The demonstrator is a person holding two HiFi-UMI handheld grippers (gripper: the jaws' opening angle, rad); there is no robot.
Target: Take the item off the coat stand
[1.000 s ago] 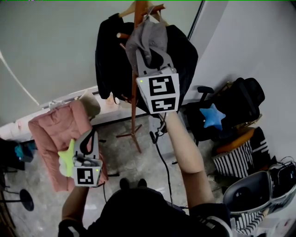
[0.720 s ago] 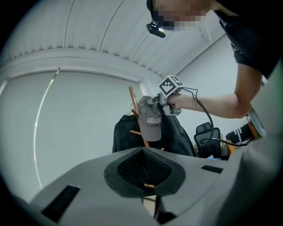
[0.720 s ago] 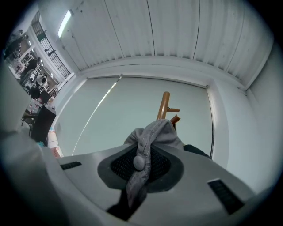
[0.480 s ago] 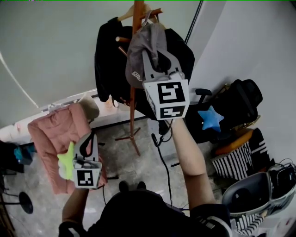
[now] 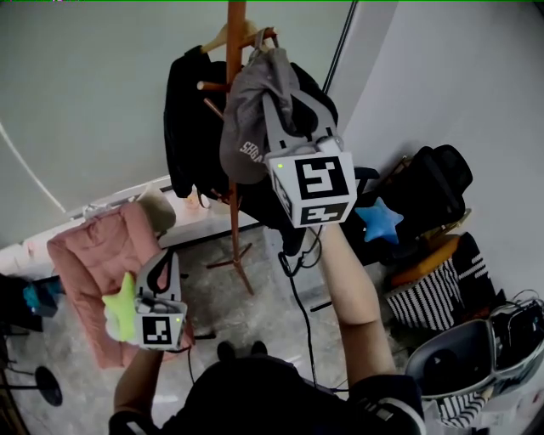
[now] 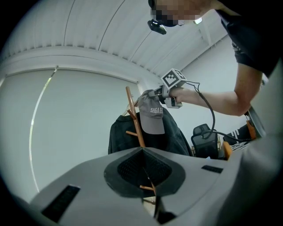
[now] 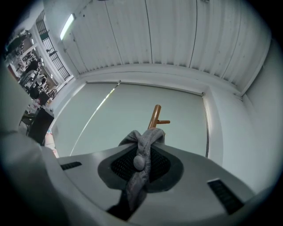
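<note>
The cap (image 5: pixel 246 119) is grey with white lettering. The coat stand (image 5: pixel 236 17) is brown wood. The jacket (image 5: pixel 183 127) behind it is black. Left, the cushion (image 5: pixel 81 255) is pink. Right, the star (image 5: pixel 380 221) is blue; the near cloth (image 5: pixel 433 297) has black-and-white stripes.

A large pale grey-green wall (image 5: pixel 85 93) fills the back of the room, crossed by a thin pale slanting line. At the right it meets a plain white wall (image 5: pixel 459 76), and a thin dark pole (image 5: pixel 342 38) runs up the corner. The floor (image 5: pixel 255 293) is speckled grey, with a black cable (image 5: pixel 299 306) trailing over it. A pink padded seat (image 5: pixel 81 255) stands at the left. At the right are a black office chair (image 5: pixel 429 191), a blue star (image 5: pixel 380 221) against it, and black-and-white striped fabric (image 5: pixel 438 297). Overhead, a white ribbed ceiling (image 7: pixel 177 35) carries a strip light (image 7: pixel 67 26).
</note>
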